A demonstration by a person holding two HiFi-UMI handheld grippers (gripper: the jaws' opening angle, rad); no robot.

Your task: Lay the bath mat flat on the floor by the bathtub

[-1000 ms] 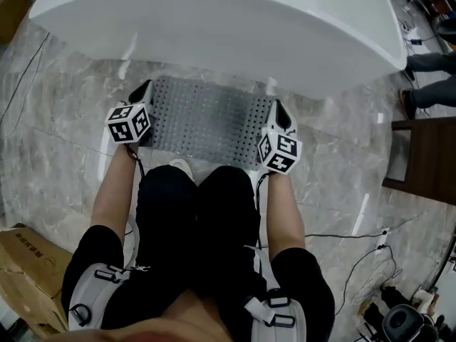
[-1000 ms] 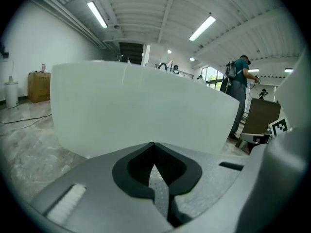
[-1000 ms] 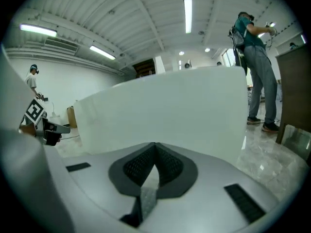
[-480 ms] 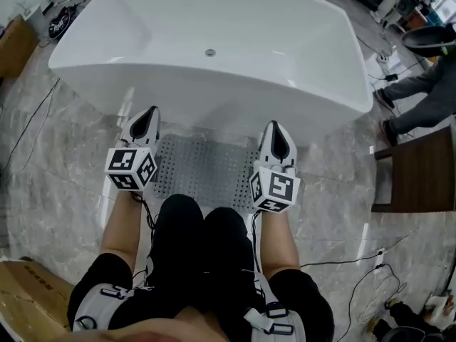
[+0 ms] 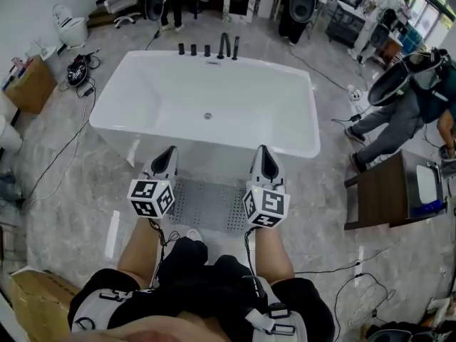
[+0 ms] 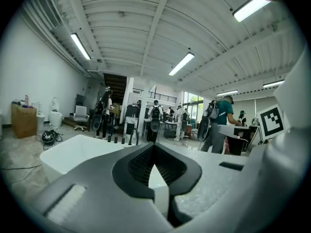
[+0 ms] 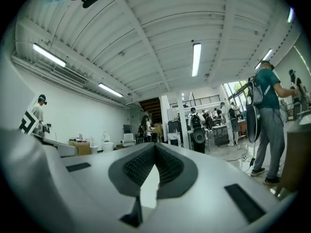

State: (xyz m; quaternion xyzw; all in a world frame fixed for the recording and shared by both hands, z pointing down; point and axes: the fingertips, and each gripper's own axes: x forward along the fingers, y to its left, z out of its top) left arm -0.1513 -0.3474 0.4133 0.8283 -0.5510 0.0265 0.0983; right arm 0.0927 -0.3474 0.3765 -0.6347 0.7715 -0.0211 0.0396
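The grey perforated bath mat [image 5: 210, 204] lies flat on the marble floor, right against the near side of the white bathtub [image 5: 206, 109]. My left gripper [image 5: 165, 157] is held up over the mat's left end, its jaws shut and empty. Over the right end my right gripper [image 5: 263, 157] is held the same way, shut with nothing in it. In the left gripper view the closed left gripper [image 6: 154, 145] points out over the tub at the room. In the right gripper view the right gripper [image 7: 155, 146] is closed too. My legs hide the mat's near edge.
A dark wooden table [image 5: 385, 191] stands on the right, with a person [image 5: 399, 109] bending beside it. A cardboard box [image 5: 35, 305] sits at the lower left. Cables [image 5: 64, 155] trail across the floor on both sides. Black taps [image 5: 217, 47] line the tub's far rim.
Both grippers have lifted off the mat's ends and risen, still shut. My view has pulled up and back, so the whole tub now shows. The mat stays on the floor.
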